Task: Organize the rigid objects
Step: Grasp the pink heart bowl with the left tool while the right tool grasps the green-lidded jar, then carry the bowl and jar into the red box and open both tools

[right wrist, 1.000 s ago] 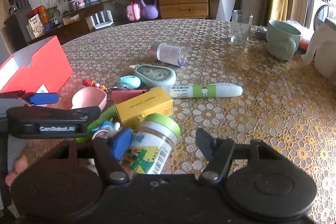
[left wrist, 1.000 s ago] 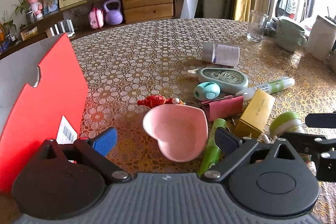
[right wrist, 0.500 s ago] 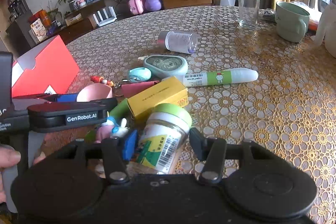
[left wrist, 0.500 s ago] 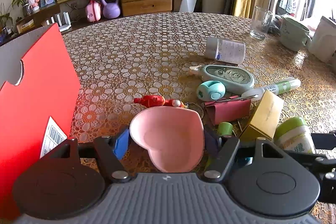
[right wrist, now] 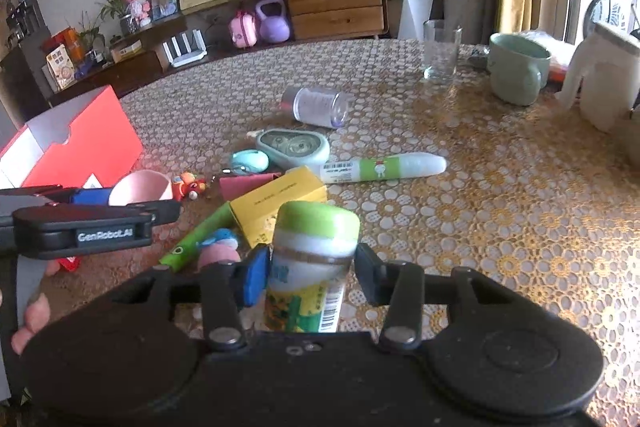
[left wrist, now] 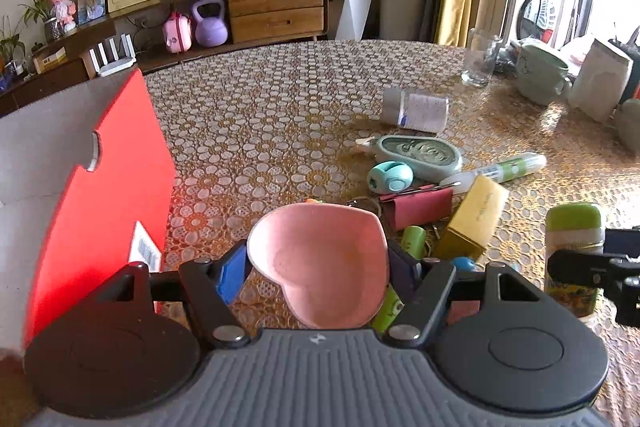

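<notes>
My left gripper [left wrist: 316, 273] is shut on a pink heart-shaped dish [left wrist: 316, 239] and holds it just above the table, its pads pressing both sides. An open red box [left wrist: 100, 187] stands to its left. In the right wrist view, my right gripper [right wrist: 310, 275] has a green-lidded jar [right wrist: 316, 227] upright between its pads. Its jaws are closing and both pads touch the jar. The left gripper [right wrist: 100, 203] with the dish [right wrist: 140, 187] shows at that view's left edge, and the jar [left wrist: 574, 239] at the right of the left wrist view.
Loose on the table are a yellow box [right wrist: 280, 199], a green marker [right wrist: 200, 235], a green-and-white tube [right wrist: 384, 167], a teal tape dispenser [right wrist: 294, 147], a dark pink pouch [right wrist: 244, 183] and a lying clear bottle [right wrist: 316, 105]. A glass [right wrist: 440, 51], mug [right wrist: 516, 71] and white jug [right wrist: 604, 79] stand far right.
My left gripper closed on the pink dish and raised it a little. My right gripper narrowed around the jar, which went from lying tilted to upright between the pads.
</notes>
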The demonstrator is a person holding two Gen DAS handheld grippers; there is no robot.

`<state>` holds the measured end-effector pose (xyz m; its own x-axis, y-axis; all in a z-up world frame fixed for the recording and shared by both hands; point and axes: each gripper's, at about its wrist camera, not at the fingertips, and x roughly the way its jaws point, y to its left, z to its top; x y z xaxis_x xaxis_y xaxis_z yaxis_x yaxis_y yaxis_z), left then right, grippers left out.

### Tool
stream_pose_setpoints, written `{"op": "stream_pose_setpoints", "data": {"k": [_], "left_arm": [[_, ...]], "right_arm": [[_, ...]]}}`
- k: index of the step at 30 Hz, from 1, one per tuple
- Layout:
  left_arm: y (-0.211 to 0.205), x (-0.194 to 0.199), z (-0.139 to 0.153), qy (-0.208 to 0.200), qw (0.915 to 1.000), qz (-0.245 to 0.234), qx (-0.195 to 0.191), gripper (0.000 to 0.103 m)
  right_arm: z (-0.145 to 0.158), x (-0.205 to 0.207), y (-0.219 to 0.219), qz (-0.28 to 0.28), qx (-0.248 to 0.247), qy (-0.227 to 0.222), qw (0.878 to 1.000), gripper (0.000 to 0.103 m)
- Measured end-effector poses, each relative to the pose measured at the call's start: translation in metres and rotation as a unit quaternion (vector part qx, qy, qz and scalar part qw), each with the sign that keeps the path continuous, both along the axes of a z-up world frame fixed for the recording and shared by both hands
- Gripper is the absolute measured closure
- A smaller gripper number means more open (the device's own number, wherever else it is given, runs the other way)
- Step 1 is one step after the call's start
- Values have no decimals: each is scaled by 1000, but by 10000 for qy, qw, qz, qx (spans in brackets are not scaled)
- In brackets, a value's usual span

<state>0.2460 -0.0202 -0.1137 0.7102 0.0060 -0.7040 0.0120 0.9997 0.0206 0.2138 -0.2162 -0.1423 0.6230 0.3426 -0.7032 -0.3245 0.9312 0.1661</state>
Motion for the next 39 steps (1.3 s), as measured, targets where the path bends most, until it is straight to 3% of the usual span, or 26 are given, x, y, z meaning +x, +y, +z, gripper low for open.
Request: {"op": "stream_pose_setpoints", "data": {"k": [9,20,32,39], "left_arm": [[5,-29,29,-124,9999,-72,-47,32],[25,-61,80,-215,9992,-194,-260,32],[90,-72,121,-357,9988,110,-324,32],[142,-70,130,-372,9980,457,-245,32]], "right_arm": [[29,-24,3,63,-6,-229,9997,59],[77,-47,40,418,16,-319,9986,59],[118,-50,106,994,48,-561,9935,59],[126,-43,159,1329,-8,-636,9891,59]]}}
